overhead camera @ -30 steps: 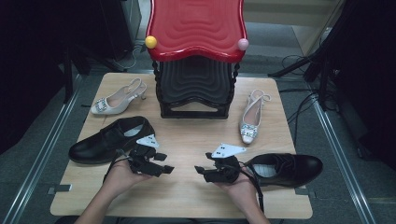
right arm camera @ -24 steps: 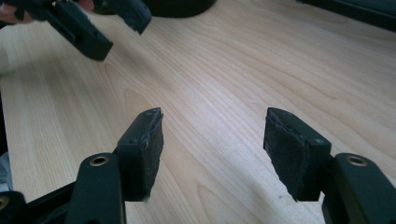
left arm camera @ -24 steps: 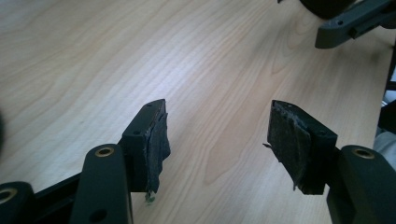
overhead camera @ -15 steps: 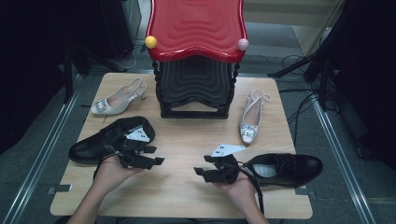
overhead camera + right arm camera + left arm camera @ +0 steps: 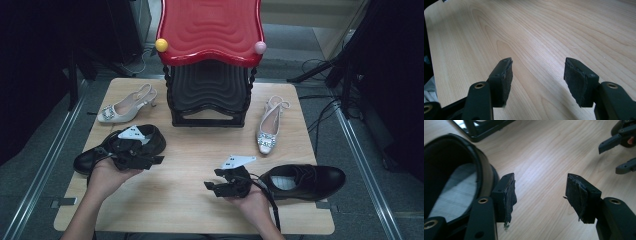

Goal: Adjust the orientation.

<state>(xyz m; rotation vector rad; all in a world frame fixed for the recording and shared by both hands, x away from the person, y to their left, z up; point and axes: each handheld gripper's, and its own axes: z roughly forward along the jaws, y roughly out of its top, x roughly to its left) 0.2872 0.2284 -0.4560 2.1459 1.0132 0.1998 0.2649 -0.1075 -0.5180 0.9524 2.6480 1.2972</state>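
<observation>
A black leather shoe (image 5: 95, 157) lies at the table's left, its heel opening (image 5: 454, 177) close by my left gripper. My left gripper (image 5: 154, 156) hovers at that shoe's heel end and points right. It is open, its jaws have just closed a little, and only bare wood shows between the pads (image 5: 540, 185); the left pad sits just outside the heel collar. My right gripper (image 5: 211, 179) rests near the front edge, pointing left, open over bare table (image 5: 537, 67). A second black shoe (image 5: 305, 180) lies right behind it.
A red-topped black rack (image 5: 210, 55) stands at the back middle of the wooden table (image 5: 190, 150). A white heeled shoe (image 5: 125, 107) lies left of it, another (image 5: 270, 127) to its right. The right gripper's fingers (image 5: 610, 141) show far off in the left gripper view.
The left hand has moved left and away from the person, from mid-table to the heel of the left black shoe. The right hand has stayed put.
</observation>
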